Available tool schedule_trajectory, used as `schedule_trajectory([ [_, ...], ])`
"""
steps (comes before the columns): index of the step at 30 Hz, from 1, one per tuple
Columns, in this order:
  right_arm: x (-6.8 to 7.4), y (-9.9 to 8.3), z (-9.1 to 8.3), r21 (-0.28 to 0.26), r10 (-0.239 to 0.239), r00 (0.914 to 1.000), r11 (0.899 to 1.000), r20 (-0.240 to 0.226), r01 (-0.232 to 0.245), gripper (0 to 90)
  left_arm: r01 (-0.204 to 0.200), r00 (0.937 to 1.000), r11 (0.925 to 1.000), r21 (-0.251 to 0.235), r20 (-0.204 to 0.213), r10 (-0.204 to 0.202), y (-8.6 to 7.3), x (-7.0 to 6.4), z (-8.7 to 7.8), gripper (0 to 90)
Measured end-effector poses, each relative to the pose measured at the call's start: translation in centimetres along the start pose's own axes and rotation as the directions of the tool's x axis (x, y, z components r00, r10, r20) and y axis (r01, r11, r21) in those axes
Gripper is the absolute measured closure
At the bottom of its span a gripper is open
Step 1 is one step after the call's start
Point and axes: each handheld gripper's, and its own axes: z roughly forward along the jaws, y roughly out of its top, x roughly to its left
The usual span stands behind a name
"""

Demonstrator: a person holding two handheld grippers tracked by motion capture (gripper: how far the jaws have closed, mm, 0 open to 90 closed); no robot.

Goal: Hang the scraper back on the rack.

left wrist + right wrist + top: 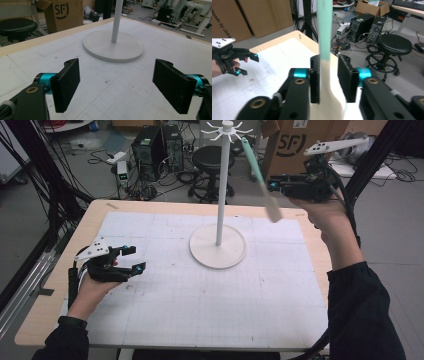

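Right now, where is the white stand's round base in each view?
High view: the round base sits mid-table, just above centre.
Left gripper view: it lies at top centre, beyond the open left hand-held gripper.
Right gripper view: I can't make it out.
Shared landmark: the black stool, also at the left gripper view's upper left.

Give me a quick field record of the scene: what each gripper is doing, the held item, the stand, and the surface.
right gripper: raised by the stand's top, jaws around a spatula
spatula: mint-green handle, cream blade, hanging tilted near the hooks; whether its upper end is on a hook is unclear
left gripper: open, holding nothing, low over the mat
stand: white pole on a round base, ring of hooks on top
mat: white gridded sheet on a wooden table
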Motion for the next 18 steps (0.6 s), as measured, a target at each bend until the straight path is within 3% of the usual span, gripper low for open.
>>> schedule_trajectory([
  [8, -0.2, -3.8, 0.6, -0.011, -0.021, 0.9995, 1.0, -0.022, 0.021, 43.4, 0.003, 0.9999, 1.0, -0.004, -0.01, -0.003, -0.1, 0.2, -0.3, 22.6],
  [11, -0.3, -6.2, 0.8, -0.028, -0.015, 0.9991, 1.0, -0.04, 0.014, 38.4, 0.003, 0.9999, 1.0, -0.006, -0.015, -0.003, -0.1, 0.3, -0.4, 22.5],
  [18, -0.7, -12.8, 1.5, -0.011, 0.027, 0.9975, 1.0, -0.065, -0.027, 28.2, -0.009, 0.9989, 0.9999, 0.01, -0.046, 0.009, -0.2, 0.5, -0.8, 21.7],
])
